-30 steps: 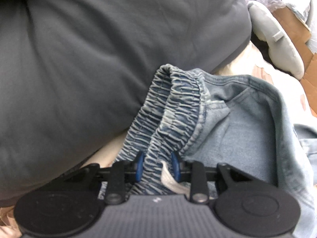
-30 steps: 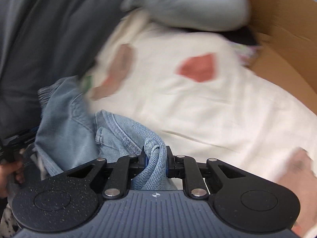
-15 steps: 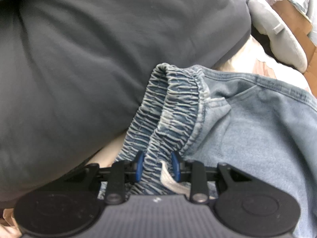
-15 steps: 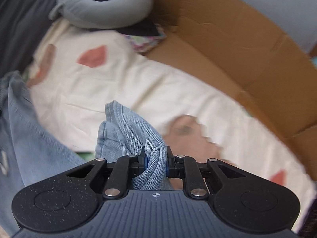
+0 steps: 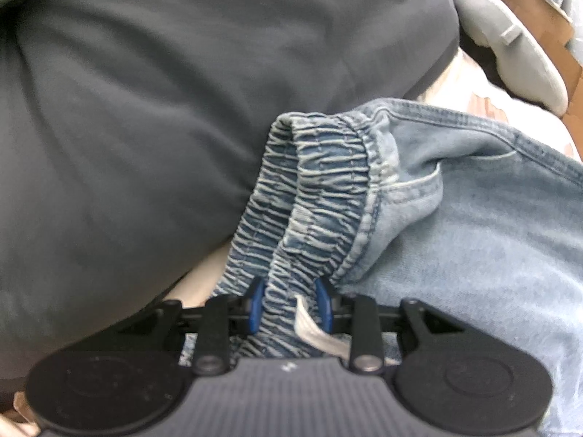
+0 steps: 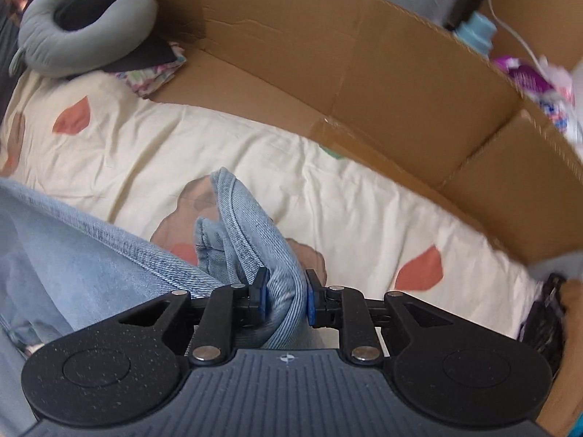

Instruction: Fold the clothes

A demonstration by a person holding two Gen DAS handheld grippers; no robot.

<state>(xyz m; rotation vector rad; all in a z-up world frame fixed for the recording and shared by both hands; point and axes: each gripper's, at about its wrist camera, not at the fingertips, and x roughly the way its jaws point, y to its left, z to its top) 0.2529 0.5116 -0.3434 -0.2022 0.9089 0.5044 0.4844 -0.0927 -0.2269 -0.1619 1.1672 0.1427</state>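
Note:
Light blue jeans (image 5: 473, 200) lie on a cream sheet. Their gathered elastic waistband (image 5: 317, 189) runs up from my left gripper (image 5: 291, 302), which is shut on it beside a white drawstring end (image 5: 317, 335). In the right wrist view, a folded end of the denim leg (image 6: 247, 225) stands up between the pads of my right gripper (image 6: 284, 298). Those jaws are opening, but the fabric still fills the gap and touches both pads. The rest of the leg (image 6: 73, 255) stretches away to the left.
A big dark grey cushion (image 5: 164, 91) lies close behind the waistband. The cream sheet (image 6: 328, 189) with red patches spreads under the jeans. A cardboard wall (image 6: 364, 73) bounds it at the back and right. A grey neck pillow (image 6: 73, 36) sits at the far left corner.
My right gripper has swept to the right along the sheet with the denim end, drawing the jeans out flat; its jaws stand slightly wider. The left gripper has kept its hold in place.

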